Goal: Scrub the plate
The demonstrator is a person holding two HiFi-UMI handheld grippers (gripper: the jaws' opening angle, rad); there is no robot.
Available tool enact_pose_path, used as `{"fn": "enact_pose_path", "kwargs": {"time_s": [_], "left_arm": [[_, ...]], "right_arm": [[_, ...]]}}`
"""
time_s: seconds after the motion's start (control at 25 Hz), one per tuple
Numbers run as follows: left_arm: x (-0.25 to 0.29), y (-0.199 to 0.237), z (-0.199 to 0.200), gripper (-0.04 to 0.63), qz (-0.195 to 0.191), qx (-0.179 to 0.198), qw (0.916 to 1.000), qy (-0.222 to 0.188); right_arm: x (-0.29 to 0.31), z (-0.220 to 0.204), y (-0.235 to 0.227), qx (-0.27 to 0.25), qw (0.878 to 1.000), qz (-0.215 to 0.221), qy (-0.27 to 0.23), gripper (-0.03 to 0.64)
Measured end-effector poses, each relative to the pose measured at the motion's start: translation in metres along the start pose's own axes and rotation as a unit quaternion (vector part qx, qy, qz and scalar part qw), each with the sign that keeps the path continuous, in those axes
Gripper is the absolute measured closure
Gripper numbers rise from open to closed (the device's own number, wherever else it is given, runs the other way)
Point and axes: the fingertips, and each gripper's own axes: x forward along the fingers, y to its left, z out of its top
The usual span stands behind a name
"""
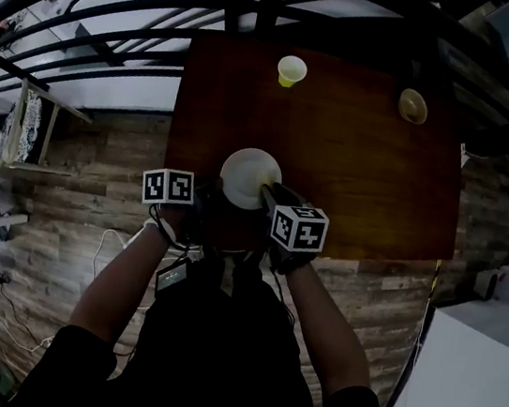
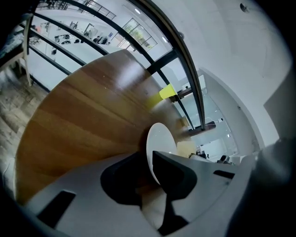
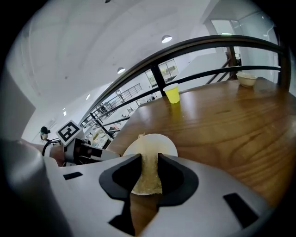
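Left gripper (image 2: 151, 161) clamps the plate (image 2: 159, 138); right gripper's (image 3: 149, 159) jaws half-hide a scrub pad (image 3: 148, 179).

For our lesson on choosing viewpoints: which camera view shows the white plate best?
The head view: the plate shows its round face nearly whole. The left gripper view catches it edge-on between the jaws; in the right gripper view the scrubbing pad covers its middle.
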Motion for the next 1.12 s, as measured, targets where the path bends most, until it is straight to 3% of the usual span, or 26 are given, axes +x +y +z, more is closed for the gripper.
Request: {"fn": "enact_pose_path", "kwargs": {"time_s": [0.28,0.68,1.12], "left_arm": [[0.006,-0.004,-0.006,0.535,0.010,0.009,0.9996,0.025],[0.008,-0.006,-0.006,0.538,-0.004,-0.023,0.9997,0.003],[0.006,-0.002,-0.002,0.541,-0.013,-0.021,0.9997,0.008]], "right_arm": [[-0.021,0.000,-0.013,0.011,1.000,-0.012,-0.017,0.499],[0.014,-0.008,0.055,-0.031,0.998,0.053,0.015,0.499],[0.037,-0.019,0.061,0.010,0.998,0.062,0.028,0.499]]}}
